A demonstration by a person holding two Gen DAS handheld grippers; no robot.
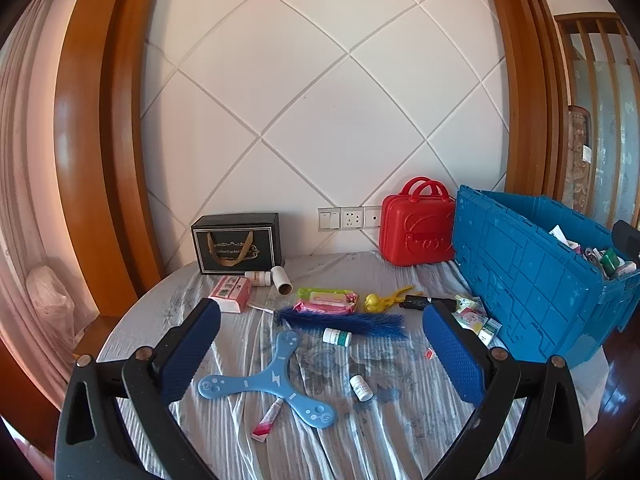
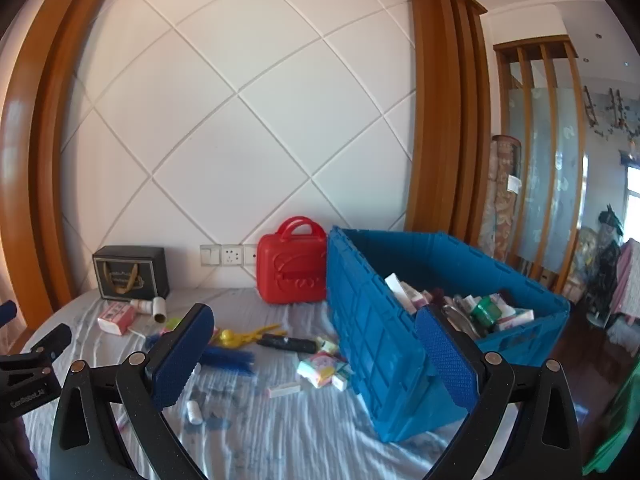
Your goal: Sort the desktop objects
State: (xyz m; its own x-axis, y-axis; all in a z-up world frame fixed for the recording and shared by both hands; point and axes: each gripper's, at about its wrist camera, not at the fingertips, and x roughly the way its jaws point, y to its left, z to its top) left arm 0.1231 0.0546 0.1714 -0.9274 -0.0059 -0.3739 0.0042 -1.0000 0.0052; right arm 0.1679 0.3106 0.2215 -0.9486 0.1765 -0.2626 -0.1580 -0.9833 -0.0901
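While lettering blurs, black gift box (image 1: pixel 237 246) shows gold script.

Round table (image 1: pixel 400 440) w/ wrinkled grey-white cloth. On it: black gift box (image 1: pixel 237 243) & red plastic handled case (image 1: pixel 416 226) at back by wall, big blue plastic crate (image 1: pixel 532 276) on right, light-blue three-armed boomerang (image 1: pixel 272 380) up front, blue bristle brush (image 1: pixel 344 321) mid, yellow duck tongs (image 1: pixel 386 300), small white pill bottles (image 1: pixel 361 388).
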